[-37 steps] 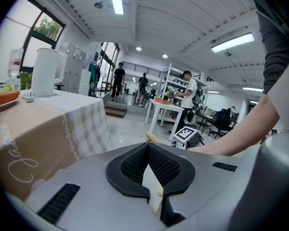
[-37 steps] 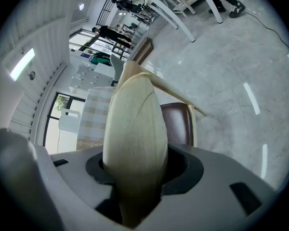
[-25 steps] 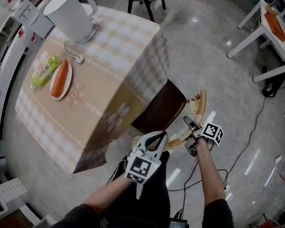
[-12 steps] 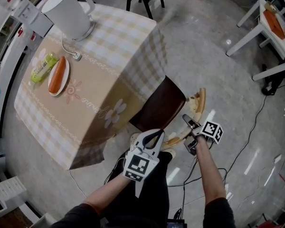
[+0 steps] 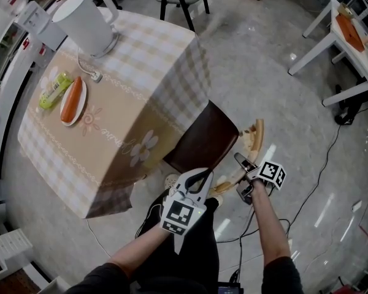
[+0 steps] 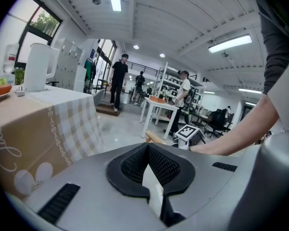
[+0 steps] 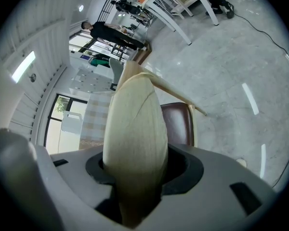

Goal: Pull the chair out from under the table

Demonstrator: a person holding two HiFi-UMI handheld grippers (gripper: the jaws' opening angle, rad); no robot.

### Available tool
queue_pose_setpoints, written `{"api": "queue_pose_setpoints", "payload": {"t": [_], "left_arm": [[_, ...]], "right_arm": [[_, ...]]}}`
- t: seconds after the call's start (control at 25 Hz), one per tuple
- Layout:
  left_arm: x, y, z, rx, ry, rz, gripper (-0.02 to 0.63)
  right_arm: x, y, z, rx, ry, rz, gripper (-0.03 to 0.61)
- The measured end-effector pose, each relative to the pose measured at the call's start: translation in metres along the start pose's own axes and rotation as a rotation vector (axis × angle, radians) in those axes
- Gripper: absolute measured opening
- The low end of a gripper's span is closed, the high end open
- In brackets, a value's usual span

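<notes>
Head view: the table [image 5: 110, 103], draped in a checked and floral cloth, stands over the chair [image 5: 202, 141], whose dark brown seat shows about half clear of the cloth's hanging edge. The pale wooden top rail [image 5: 256, 136] curves just beyond the seat, on the person's side. The right gripper [image 5: 241, 162] is pinched onto one end of this rail; in the right gripper view the rail [image 7: 135, 114] fills the space between the pressed jaws of that gripper [image 7: 135, 177], with the seat [image 7: 176, 124] beyond. The left gripper [image 5: 200, 175] hovers beside the rail, jaws together on nothing, as the left gripper view [image 6: 148, 150] confirms.

Step, as judged: the pull is under way, and part of the seat remains under the table. The next move calls for drawing the rail straight back towards the person, with the grip kept firm.

Surface and room: a glossy pale floor [image 5: 282, 103] should let the legs slide; cables [image 5: 319, 182] lie near the person's feet and could snag. White desks [image 5: 349, 35] stand well apart. On the table sit a white kettle [image 5: 86, 20] and a plate [image 5: 65, 109]
</notes>
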State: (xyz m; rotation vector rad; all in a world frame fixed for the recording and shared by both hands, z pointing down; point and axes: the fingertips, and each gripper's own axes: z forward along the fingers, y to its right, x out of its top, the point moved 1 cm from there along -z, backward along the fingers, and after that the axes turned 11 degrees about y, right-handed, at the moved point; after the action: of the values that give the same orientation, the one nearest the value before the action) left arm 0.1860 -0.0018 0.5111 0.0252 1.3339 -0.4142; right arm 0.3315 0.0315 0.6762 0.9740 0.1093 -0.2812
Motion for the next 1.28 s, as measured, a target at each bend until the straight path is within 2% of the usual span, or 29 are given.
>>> {"api": "queue_pose_setpoints", "payload": {"t": [0.44, 0.6, 0.8, 1.28], "left_arm": [[-0.005, 0.006, 0.011, -0.014, -0.021, 0.010, 0.009], [-0.005, 0.007, 0.014, -0.009, -0.020, 0.009, 0.009], [-0.007, 0.013, 0.017, -0.013, -0.021, 0.008, 0.009], [-0.006, 0.026, 0.024, -0.019, -0.028, 0.019, 0.009]], "right_arm": [[0.003, 0.013, -0.011, 0.012, -0.010, 0.000, 0.207], [0.010, 0.020, -0.014, 0.004, -0.013, -0.031, 0.207], [0.011, 0.024, -0.023, 0.012, -0.011, -0.001, 0.207], [0.021, 0.042, -0.045, 0.013, -0.012, -0.002, 0.207]]}}
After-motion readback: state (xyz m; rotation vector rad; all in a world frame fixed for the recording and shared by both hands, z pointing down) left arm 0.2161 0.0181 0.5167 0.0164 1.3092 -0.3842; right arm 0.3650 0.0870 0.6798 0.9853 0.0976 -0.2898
